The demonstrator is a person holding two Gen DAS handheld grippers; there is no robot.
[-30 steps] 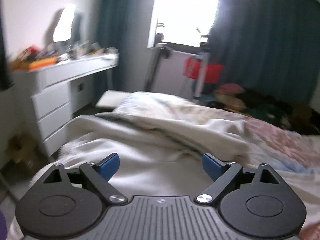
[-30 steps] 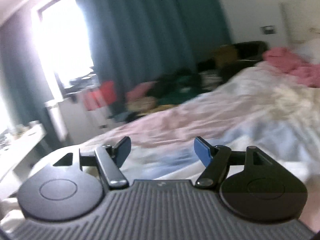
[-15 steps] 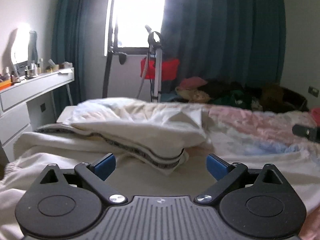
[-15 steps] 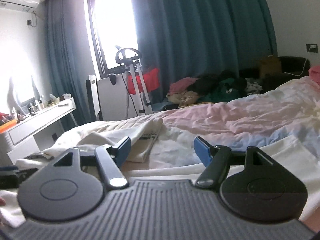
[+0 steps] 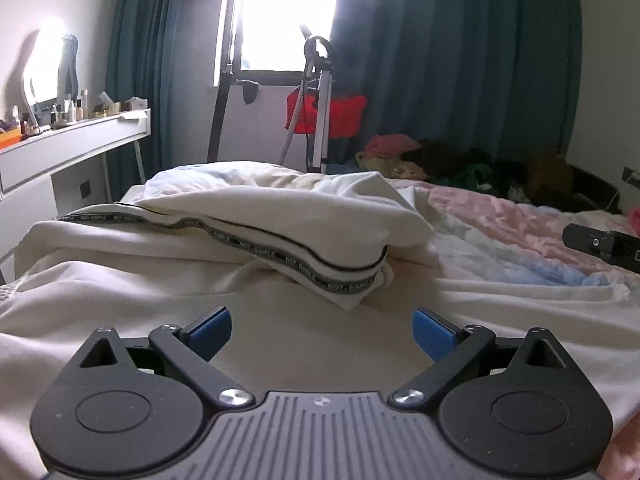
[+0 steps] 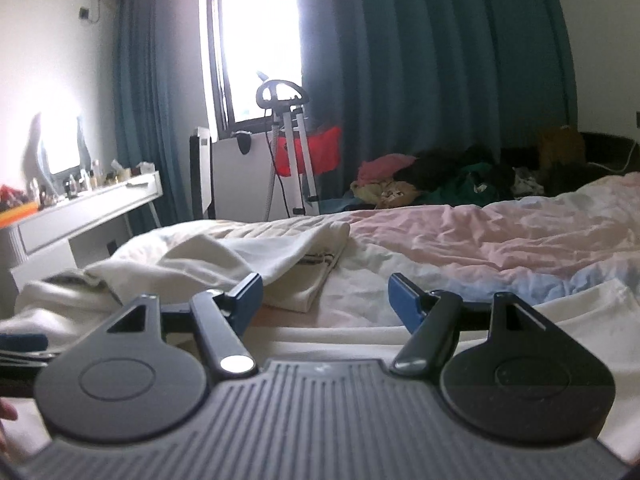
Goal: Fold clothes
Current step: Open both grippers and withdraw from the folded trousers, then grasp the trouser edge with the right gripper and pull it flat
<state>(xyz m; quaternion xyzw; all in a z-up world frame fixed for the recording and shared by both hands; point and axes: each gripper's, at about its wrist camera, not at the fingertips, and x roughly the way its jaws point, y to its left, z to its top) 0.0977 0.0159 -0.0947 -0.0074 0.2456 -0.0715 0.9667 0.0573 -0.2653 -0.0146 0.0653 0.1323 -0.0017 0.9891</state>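
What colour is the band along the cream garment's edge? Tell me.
Grey band with dark lettering and black piping, clearest in the left wrist view.

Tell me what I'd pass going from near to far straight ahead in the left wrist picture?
left gripper with its jaws spread → flat cream garment → bunched cream garment with the lettered trim band → steamer stand with something red behind it → bright window.

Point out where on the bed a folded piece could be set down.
Free: the pink-and-blue duvet right of the cream garment, short of the clothes pile. Crowded: the left side, bunched under that garment, and the flat cream cloth beneath the open left gripper and right gripper.
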